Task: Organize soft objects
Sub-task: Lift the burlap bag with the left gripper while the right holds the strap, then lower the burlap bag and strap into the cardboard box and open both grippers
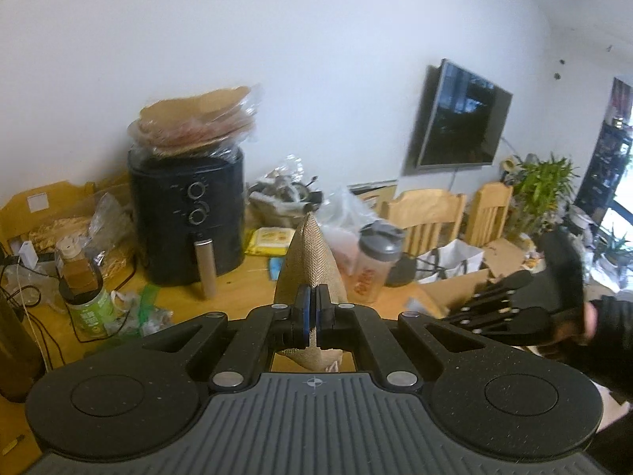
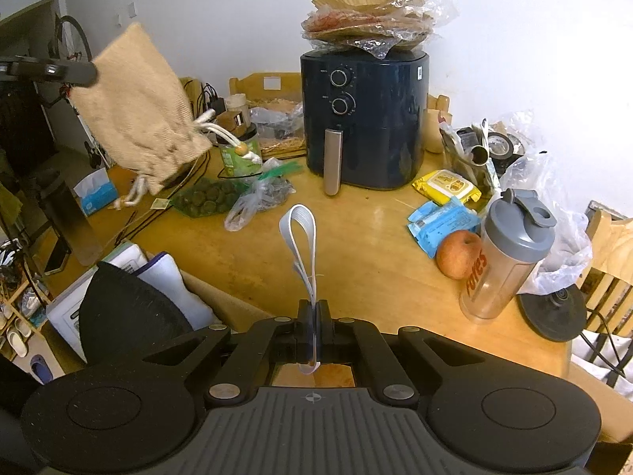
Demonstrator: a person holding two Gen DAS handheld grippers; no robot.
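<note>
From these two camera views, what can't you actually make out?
- What the burlap drawstring pouch contains: left gripper is clamped on it, fabric opaque in both views.
- Shaker bottle print: right wrist view, wraps out of sight.
- Right gripper clamps a grey elastic band; its lower end is hidden behind the fingers.
- Box contents beside the table: right wrist view, covered by a dark object.

1. Soft, even daylight fills both views; the white wall [image 1: 316,39] reads bright and flat.
2. In the left wrist view a window [image 1: 621,213] at the far right is blown out.
3. The right gripper [image 1: 494,304] there is smeared by motion blur.
4. In the right wrist view the burlap pouch [image 2: 138,111] is slightly blurred.
5. The table [image 2: 376,237] shows mild glare.
6. Fisheye bending curves the edges, with dark corners.
</note>
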